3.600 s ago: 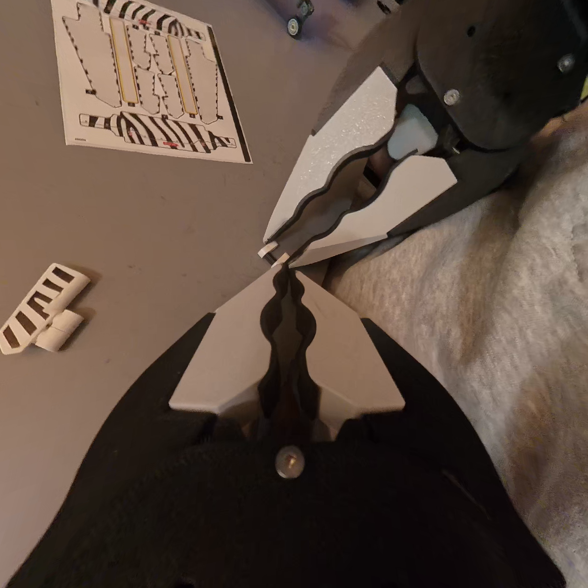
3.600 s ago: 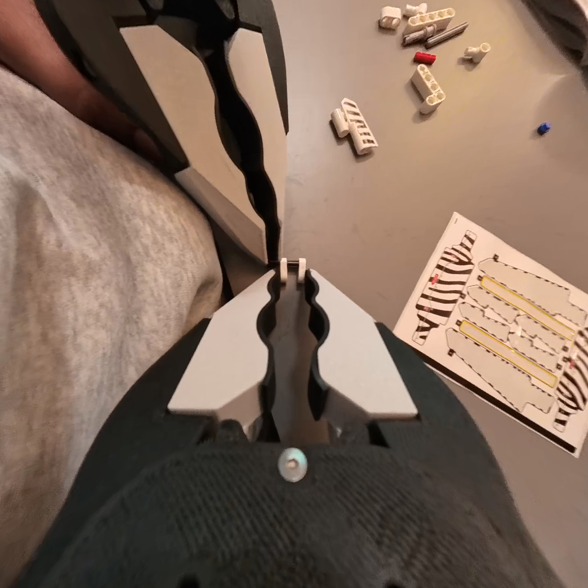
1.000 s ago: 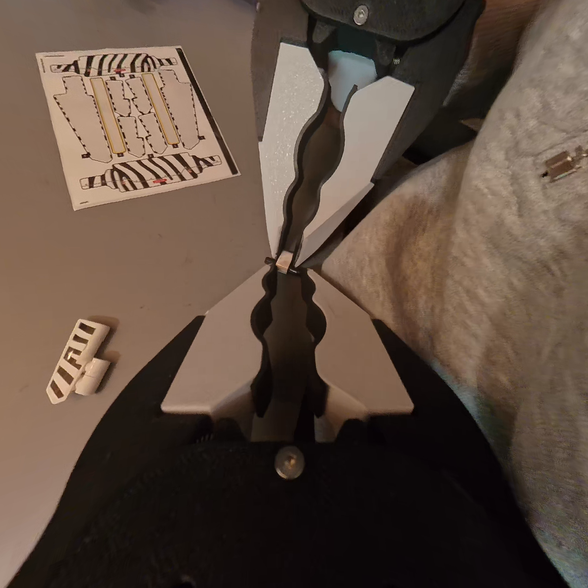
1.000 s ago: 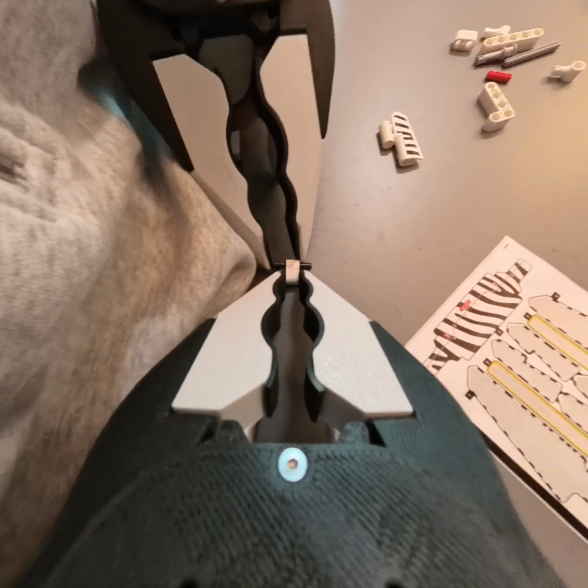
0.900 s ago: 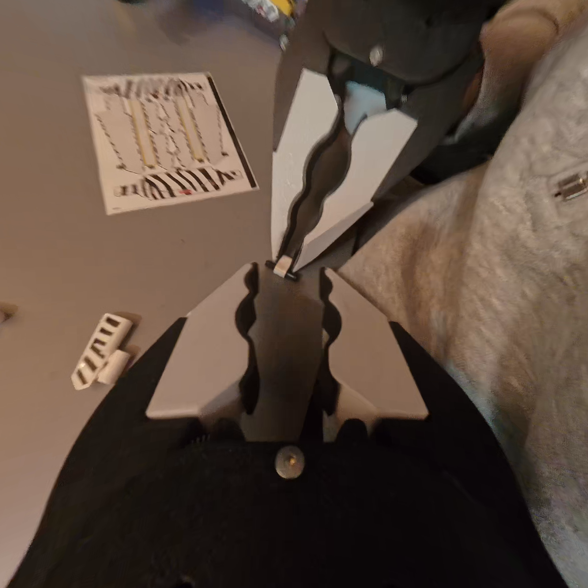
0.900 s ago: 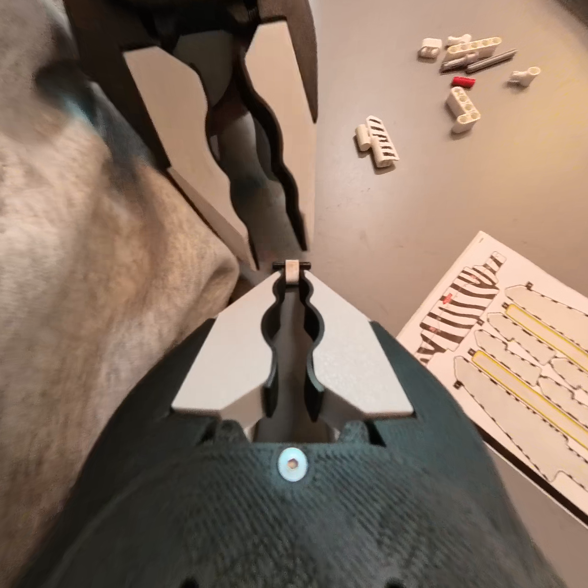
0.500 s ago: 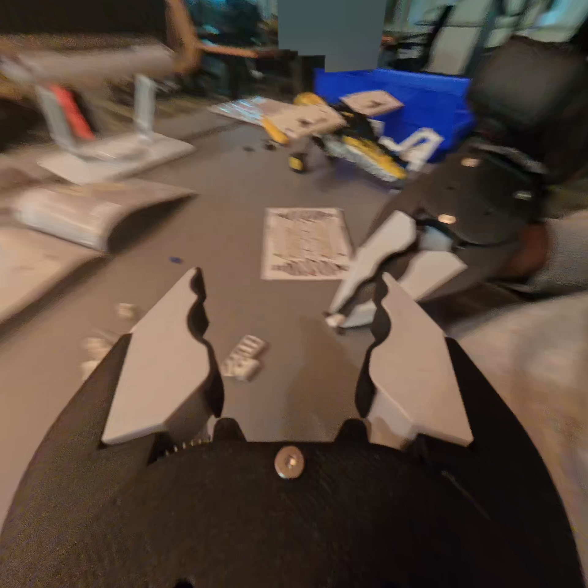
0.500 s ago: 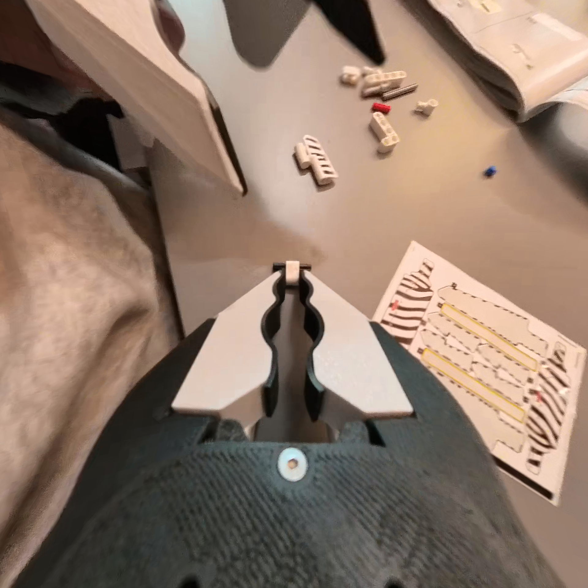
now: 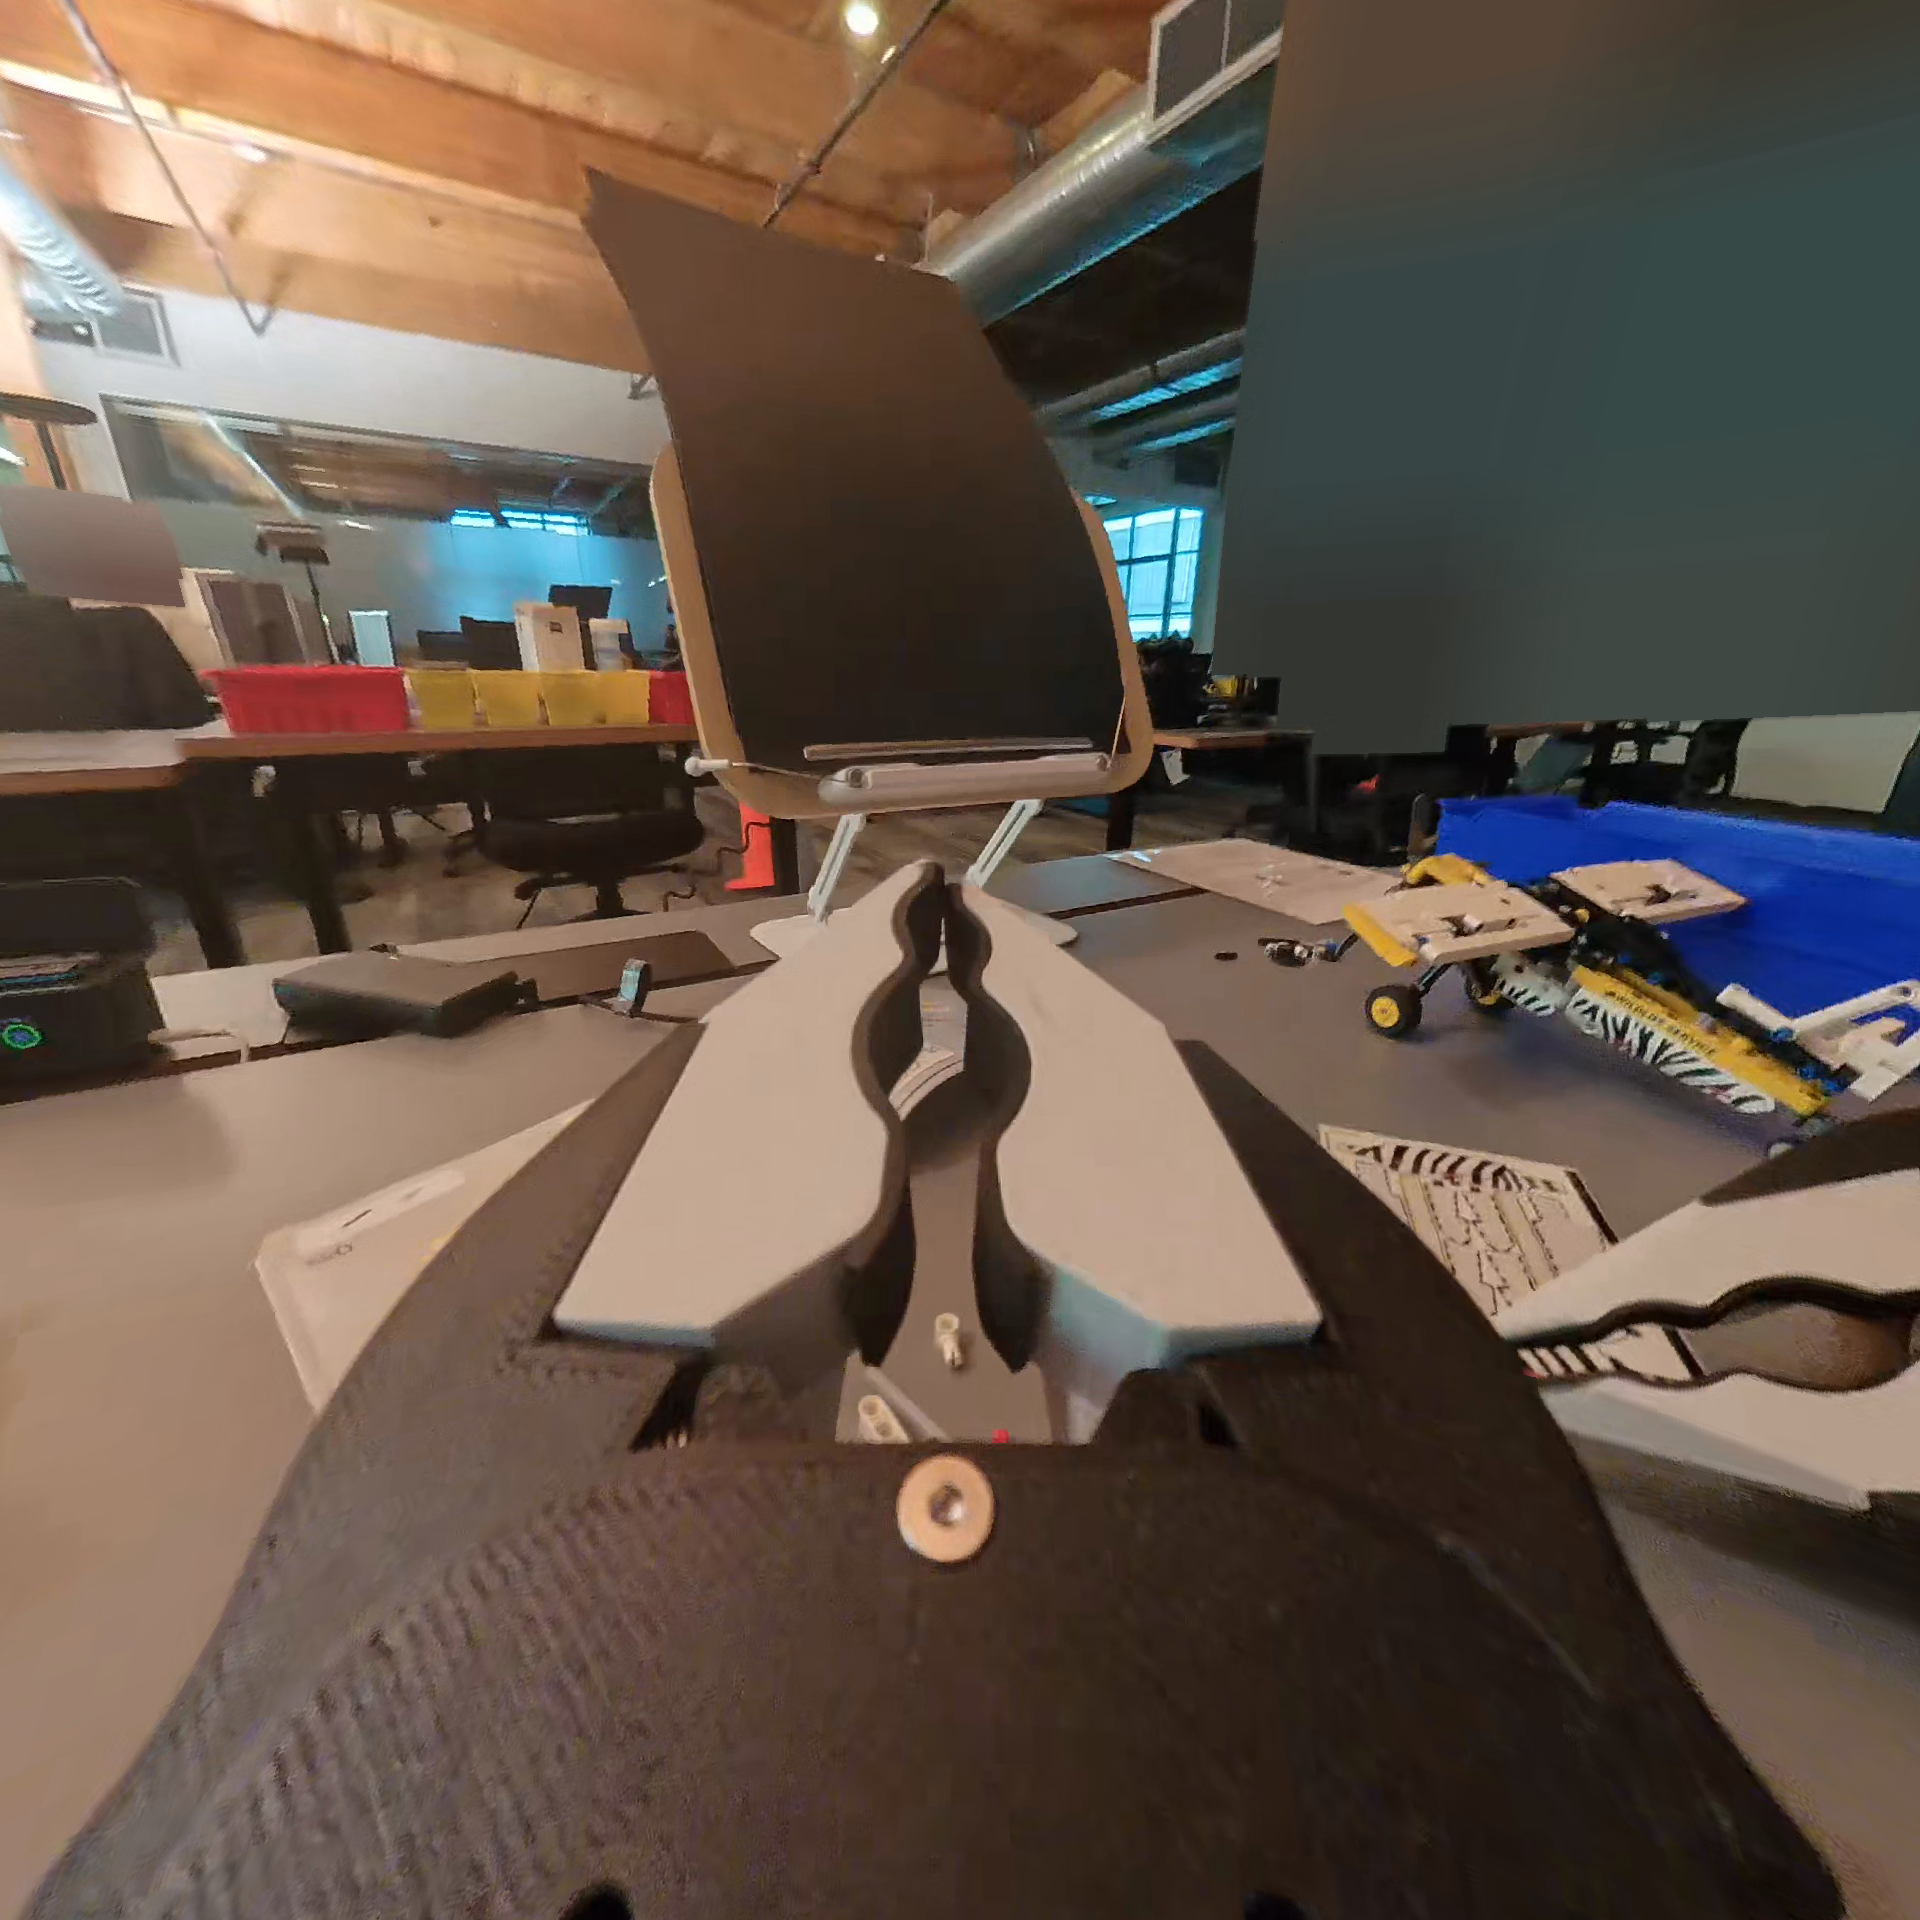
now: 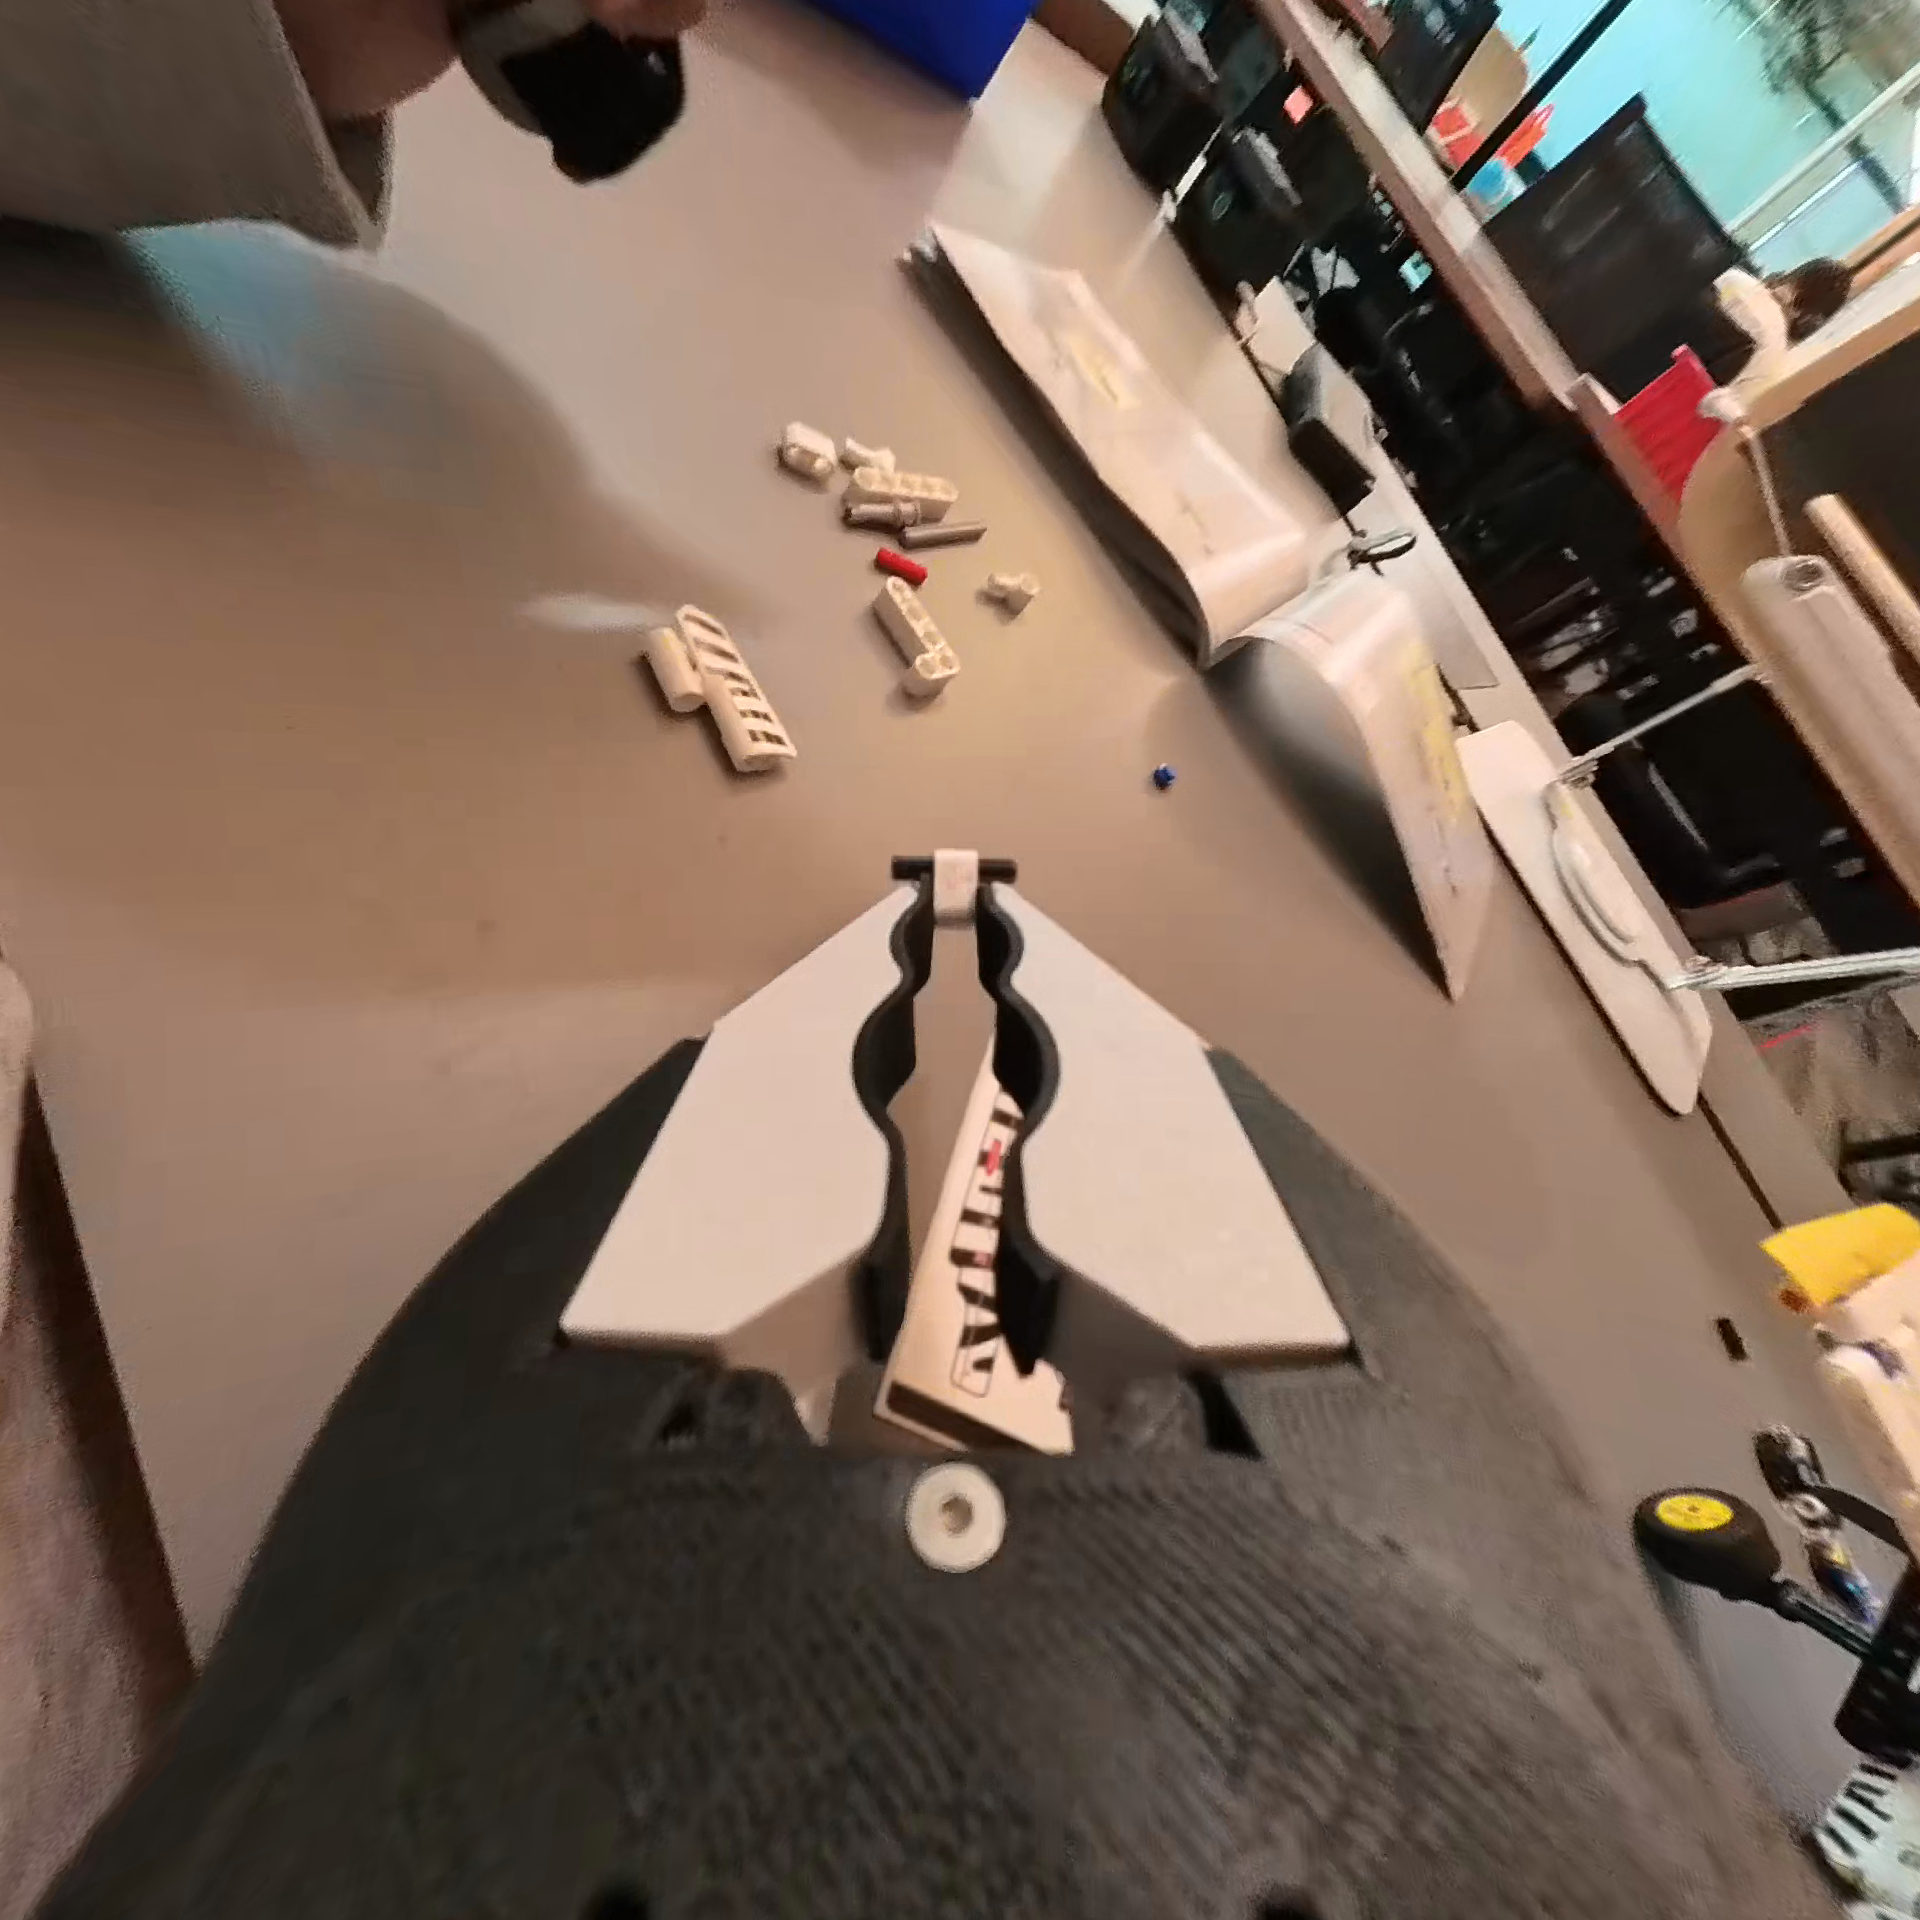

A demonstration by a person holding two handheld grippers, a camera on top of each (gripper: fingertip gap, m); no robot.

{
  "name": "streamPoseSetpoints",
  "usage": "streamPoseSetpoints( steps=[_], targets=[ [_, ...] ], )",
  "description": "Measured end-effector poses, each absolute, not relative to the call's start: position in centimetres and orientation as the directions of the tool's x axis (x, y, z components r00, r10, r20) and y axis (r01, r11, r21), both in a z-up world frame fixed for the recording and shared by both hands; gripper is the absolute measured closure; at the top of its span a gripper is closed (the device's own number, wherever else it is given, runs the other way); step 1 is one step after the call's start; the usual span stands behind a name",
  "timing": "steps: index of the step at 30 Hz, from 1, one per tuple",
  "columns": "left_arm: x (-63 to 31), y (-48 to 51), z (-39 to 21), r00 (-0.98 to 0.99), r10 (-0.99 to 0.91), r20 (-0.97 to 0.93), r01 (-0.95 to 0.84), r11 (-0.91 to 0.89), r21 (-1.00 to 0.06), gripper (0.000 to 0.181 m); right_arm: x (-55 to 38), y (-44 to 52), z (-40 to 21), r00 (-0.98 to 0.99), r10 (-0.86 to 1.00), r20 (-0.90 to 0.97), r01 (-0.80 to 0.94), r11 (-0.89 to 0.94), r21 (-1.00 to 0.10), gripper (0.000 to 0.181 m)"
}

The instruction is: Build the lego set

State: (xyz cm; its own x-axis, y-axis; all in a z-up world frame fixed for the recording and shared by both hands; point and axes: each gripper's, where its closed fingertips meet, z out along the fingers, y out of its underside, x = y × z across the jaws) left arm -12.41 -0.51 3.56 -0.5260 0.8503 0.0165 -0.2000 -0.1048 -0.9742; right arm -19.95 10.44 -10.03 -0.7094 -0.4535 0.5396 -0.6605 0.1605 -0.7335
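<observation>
My right gripper (image 10: 956,871) is shut on a small white connector with a black pin (image 10: 957,889) through it, held above the grey table (image 10: 520,883). It also shows at the right edge of the left wrist view (image 9: 1527,1345). My left gripper (image 9: 942,889) is shut with nothing in it, raised and pointing level across the room. Loose parts lie on the table: a zebra-striped white piece (image 10: 729,688), a white beam (image 10: 916,636), a red pin (image 10: 900,564), a grey axle (image 10: 941,535) and a blue pin (image 10: 1164,775). A yellow zebra-striped plane model (image 9: 1558,982) stands at the right.
A sticker sheet (image 9: 1455,1216) lies right of my left gripper. An open instruction booklet (image 10: 1143,447) lies beyond the parts. A stand holding a dark panel (image 9: 883,582) rises ahead, and a blue bin (image 9: 1714,883) stands behind the plane. A person's grey sleeve (image 10: 62,1403) fills the left. The gap from one gripper's tips to the other's is roughly 20 cm. The right tips stand about 6 cm off the zebra-striped white piece (image 10: 729,688). Left tips and right tips are each some 15 cm from the grey axle (image 10: 941,535). My left wrist view (image 9: 923,1420) looks at it from another angle.
My left gripper let go of the small piece, opened wide, swung up and away to face the room, and shut again. My right gripper kept the connector and tilted toward the loose parts.
</observation>
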Motion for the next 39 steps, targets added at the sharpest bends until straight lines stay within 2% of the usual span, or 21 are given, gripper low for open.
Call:
streamPoseSetpoints(
  steps=[4, 9, 14, 25, 34, 39],
  targets=[
    [-13.3, 1.3, 2.6, -0.455, 0.891, -0.01, -0.154, -0.089, -0.984, 0.181, -19.9, 10.2, -9.2, -0.721, -0.444, 0.532, -0.637, 0.124, -0.761, 0.175],
    [-13.1, 2.7, 2.6, -0.468, 0.875, -0.12, -0.118, -0.196, -0.973, 0.176, -19.3, 9.9, -9.6, -0.687, -0.465, 0.558, -0.669, 0.104, -0.736, 0.175],
    [-13.6, 2.3, 1.7, -0.444, 0.893, -0.079, -0.098, -0.136, -0.986, 0.168, -18.8, 10.1, -9.7, -0.638, -0.453, 0.622, -0.722, 0.071, -0.689, 0.175],
    [-13.9, 2.1, 1.6, -0.404, 0.915, -0.021, -0.128, -0.079, -0.989, 0.163, -19.1, 10.2, -9.0, -0.682, -0.454, 0.573, -0.667, 0.065, -0.742, 0.175],
    [-15.0, 2.5, 1.6, -0.345, 0.939, 0.0, -0.134, -0.049, -0.99, 0.158, -19.5, 9.9, -9.6, -0.641, -0.423, 0.641, -0.73, 0.078, -0.679, 0.174],
    [-15.1, 2.7, 1.6, -0.322, 0.947, 0.02, -0.142, -0.028, -0.989, 0.157, -19.6, 9.9, -9.7, -0.655, -0.429, 0.622, -0.715, 0.087, -0.693, 0.174]
  ],
)
